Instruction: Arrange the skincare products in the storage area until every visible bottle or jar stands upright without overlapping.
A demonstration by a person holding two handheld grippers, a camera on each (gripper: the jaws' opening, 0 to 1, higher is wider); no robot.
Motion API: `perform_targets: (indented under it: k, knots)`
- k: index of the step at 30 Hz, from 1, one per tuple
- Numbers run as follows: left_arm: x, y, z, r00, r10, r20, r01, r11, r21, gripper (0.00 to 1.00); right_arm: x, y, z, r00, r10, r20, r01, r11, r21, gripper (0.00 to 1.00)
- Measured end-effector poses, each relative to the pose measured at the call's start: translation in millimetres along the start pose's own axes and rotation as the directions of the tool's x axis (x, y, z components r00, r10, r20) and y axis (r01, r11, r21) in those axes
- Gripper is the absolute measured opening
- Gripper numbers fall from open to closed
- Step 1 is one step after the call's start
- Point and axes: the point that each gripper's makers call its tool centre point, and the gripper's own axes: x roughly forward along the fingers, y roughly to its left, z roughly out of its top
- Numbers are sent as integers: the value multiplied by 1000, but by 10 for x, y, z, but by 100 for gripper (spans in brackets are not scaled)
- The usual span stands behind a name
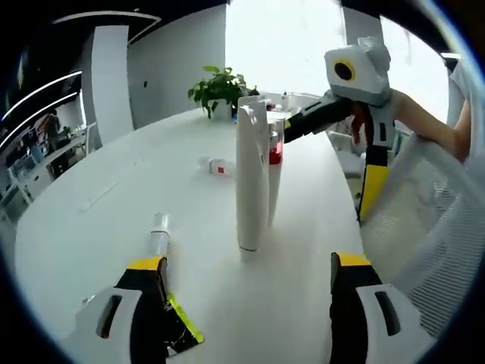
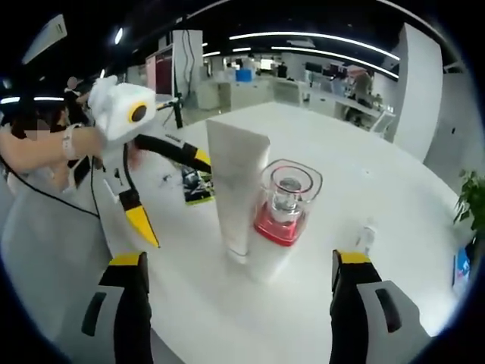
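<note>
White oval table [image 1: 114, 227], open office behind.

Left gripper view: left gripper [image 1: 246, 318] low at the near edge, fingers [image 1: 148, 292] spread wide, grasping nothing. Ahead of it, centre of the table, a tall white tube [image 1: 251, 178] stands upright on its cap. Just behind and touching or nearly touching it, a second tall container with a red band [image 1: 275, 155], also upright; its exact shape is hard to tell from here. A small white tube [image 1: 159, 231] lies on its side near the left finger. A flat dark and yellow packet [image 1: 182, 326] lies beside that same finger. Farther back, a small white item with a red mark [image 1: 220, 167] lies flat on the table. Potted plant [image 1: 218, 89] at the far end. The right gripper [image 1: 292, 125] comes in from the right, held by a person's hand [image 1: 409, 114], its fingers reaching toward the back of the standing pair.

Right gripper view: right gripper [image 2: 242, 303] with fingers [image 2: 129, 296] released and apart, nothing between them. The white tube [image 2: 236, 186] stands upright straight ahead; just beside it, to its right in this view, a clear bottle with a red base [image 2: 284, 205], upright, seen from above. The two appear close, contact uncertain. The left gripper [image 2: 170, 182] enters from the left, its yellow-tipped fingers open, near the tube but apart from it. The dark packet [image 2: 195, 184] lies on the table behind the tube. A small white item [image 2: 367, 235] lies near the right finger.
</note>
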Motion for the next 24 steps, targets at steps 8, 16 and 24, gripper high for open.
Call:
perform_targets:
  k: [8, 16, 24]
  knots:
    - [-169, 41, -91, 999, 39, -15, -40, 998, -52, 94, -1, 18, -16, 1000, -1, -10, 1, 1000, -4, 99]
    - [-311, 51, -33, 997, 73, -1, -73, 991, -110, 99, -7, 49, -18, 1000, 15, -18, -15, 1000, 2, 100]
    - [-485, -17, 45, 994, 113, 12, -110, 982, -154, 99, -31, 75, -12, 1000, 5, -21, -6, 1000, -25, 100]
